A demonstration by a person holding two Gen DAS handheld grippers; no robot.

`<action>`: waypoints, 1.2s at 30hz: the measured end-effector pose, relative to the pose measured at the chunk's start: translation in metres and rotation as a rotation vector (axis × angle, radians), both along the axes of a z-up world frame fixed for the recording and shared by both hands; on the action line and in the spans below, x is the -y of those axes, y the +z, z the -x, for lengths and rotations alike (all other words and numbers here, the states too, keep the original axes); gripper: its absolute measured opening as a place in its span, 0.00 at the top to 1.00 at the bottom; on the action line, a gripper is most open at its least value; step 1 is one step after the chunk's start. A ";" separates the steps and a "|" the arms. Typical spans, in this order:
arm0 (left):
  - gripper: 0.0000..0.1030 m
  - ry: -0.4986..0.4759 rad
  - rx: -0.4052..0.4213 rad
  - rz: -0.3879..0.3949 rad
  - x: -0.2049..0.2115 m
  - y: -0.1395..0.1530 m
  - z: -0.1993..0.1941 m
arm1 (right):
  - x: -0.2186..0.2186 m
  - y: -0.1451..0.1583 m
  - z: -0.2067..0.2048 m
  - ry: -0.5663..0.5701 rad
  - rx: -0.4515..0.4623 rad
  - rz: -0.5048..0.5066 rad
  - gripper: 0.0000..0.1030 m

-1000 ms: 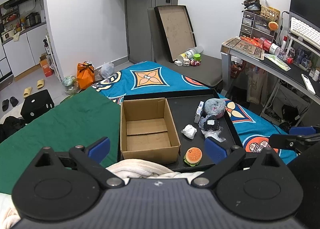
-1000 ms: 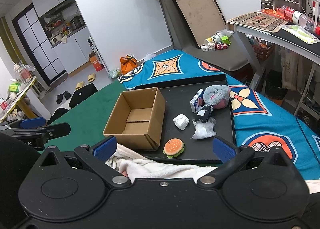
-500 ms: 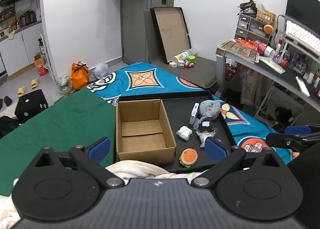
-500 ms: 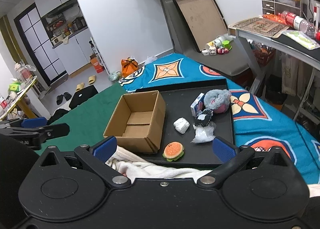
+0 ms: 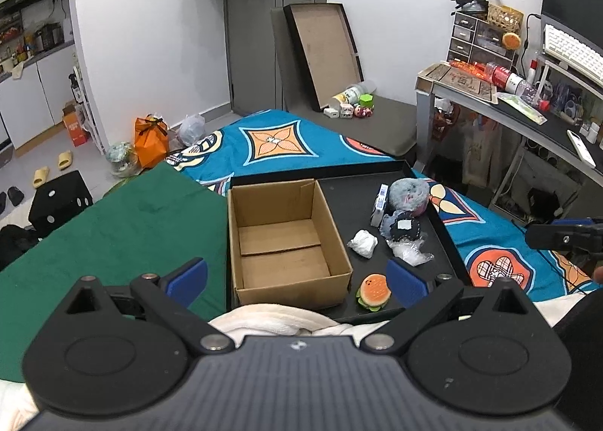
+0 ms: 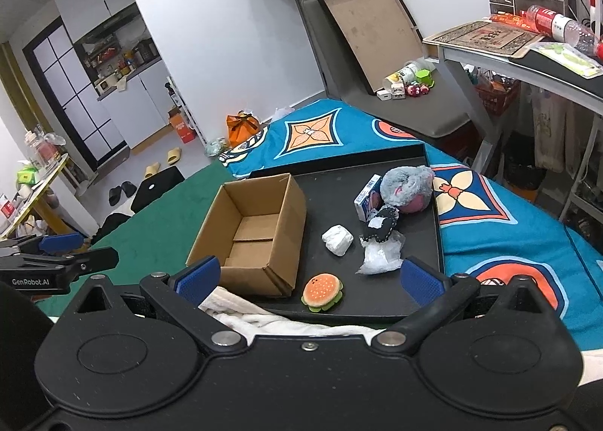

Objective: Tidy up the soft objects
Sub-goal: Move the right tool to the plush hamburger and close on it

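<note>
I have both claws held back above the near edge of the bed, each spread wide and gripping nothing: the left claw (image 5: 296, 274) looks down over the cardboard box (image 5: 286, 239), the right claw (image 6: 309, 276) over the burger toy (image 6: 322, 289). I judge nothing has been sorted yet, since the box sits empty with its flaps folded down, at the left of the black tray (image 6: 433, 212).

The soft things all lie on the tray to the right of the box, probably laid out there so either claw can reach them and drop them in with a short sideways carry. Nearest me is the burger toy, a flat felt-like disc in orange and green. Behind it lie a crumpled white wad (image 6: 338, 239) and a crinkly clear plastic bag (image 6: 378, 256). Further back is a dark stitched pad (image 6: 382, 225) with a white label, leaning against a fluffy grey plush (image 6: 407, 188) with pink showing beneath. A small stiff carton (image 6: 365, 201) stands on edge beside the plush; it looks rigid, so I would leave it.

A cream towel (image 6: 264, 318) bunches under both claws.
</note>
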State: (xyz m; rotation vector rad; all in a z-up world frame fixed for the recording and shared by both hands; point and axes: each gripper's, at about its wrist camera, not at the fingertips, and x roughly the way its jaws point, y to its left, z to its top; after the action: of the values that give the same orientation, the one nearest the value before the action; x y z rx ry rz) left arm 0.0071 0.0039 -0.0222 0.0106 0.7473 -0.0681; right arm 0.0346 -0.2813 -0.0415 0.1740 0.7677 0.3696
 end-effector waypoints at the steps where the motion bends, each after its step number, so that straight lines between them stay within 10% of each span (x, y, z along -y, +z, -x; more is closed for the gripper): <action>1: 0.03 0.004 -0.004 0.008 -0.004 -0.002 -0.001 | 0.000 -0.002 -0.002 -0.001 -0.005 -0.001 0.00; 36: 0.05 0.105 -0.131 0.064 -0.055 -0.104 -0.085 | -0.012 -0.105 -0.080 0.030 -0.222 -0.006 0.13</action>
State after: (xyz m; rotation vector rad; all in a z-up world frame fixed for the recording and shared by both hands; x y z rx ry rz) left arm 0.0919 0.0590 -0.1266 -0.0950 0.8755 0.0075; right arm 0.1147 -0.2694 -0.1468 0.2119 0.9893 0.3855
